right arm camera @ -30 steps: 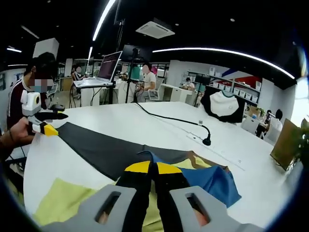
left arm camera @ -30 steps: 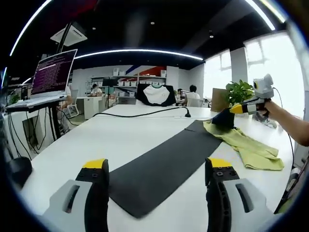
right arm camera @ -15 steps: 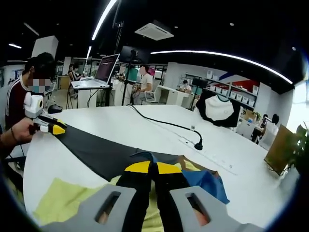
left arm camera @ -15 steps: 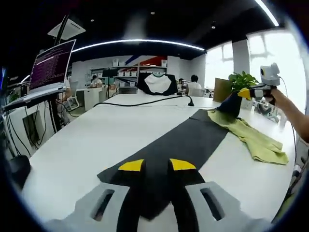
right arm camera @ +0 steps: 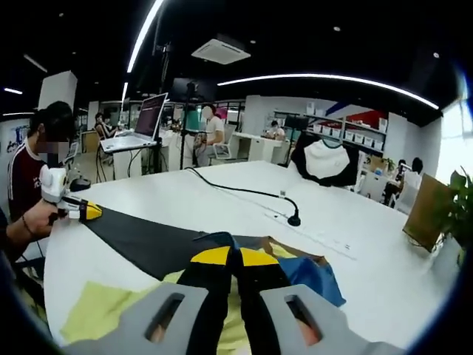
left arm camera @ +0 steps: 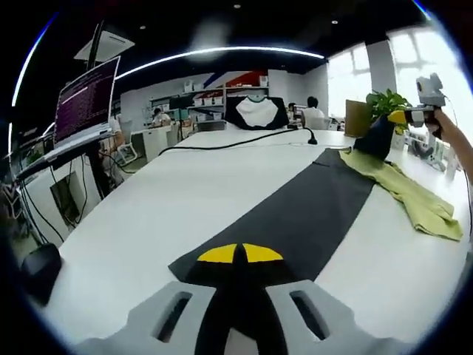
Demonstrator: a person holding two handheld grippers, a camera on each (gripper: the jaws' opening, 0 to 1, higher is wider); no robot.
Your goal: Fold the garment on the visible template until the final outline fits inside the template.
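Our left claw, wide a second ago, now pinched on garment near end; right claw grips far end. Garment stretched across counter. Both ends secured; we judge fold can start.

Laptop screen text lines too small; nothing legible.

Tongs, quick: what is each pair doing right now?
Left tongs: shut on the near end of the black cloth.
Right tongs: shut on the far end, by the yellow fabric.
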